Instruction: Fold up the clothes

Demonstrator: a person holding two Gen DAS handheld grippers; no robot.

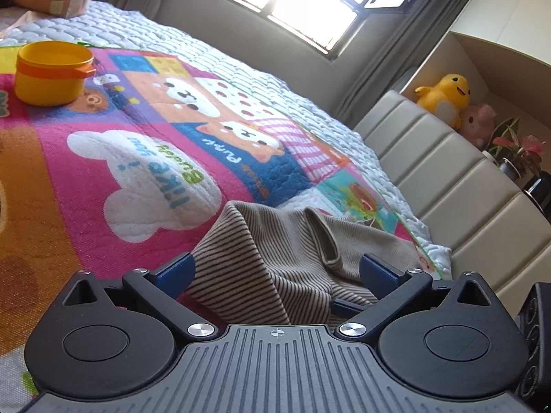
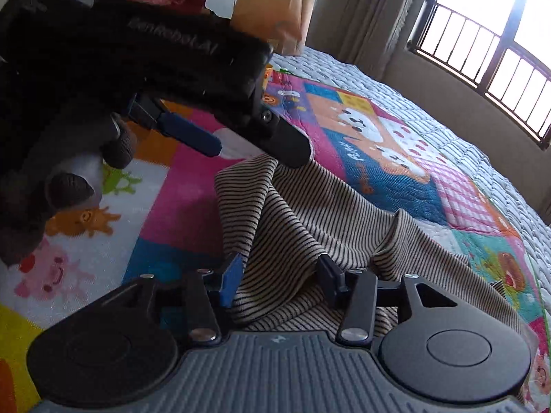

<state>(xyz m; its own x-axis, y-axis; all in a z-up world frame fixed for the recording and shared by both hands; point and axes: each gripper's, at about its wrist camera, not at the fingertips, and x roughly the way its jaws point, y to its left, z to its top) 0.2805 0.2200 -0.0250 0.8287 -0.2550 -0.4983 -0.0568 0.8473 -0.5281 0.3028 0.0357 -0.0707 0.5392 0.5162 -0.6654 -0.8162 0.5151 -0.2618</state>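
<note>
Both grippers [image 1: 275, 272] [image 2: 279, 275] over striped garment [image 2: 310, 206]

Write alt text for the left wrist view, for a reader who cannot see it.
The left tool has its fingers spread wide around a bunched, raised fold of the striped beige garment, which lies on a colourful cartoon-print quilt on a bed. A yellow lidded container stands further back on the quilt, below a bright window.

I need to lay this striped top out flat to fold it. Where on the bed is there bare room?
Free: the pink and orange mat stretch between the yellow cup and the striped top. Crowded: the near corner by the headboard, where the top bunches between the left gripper and right gripper.
</note>
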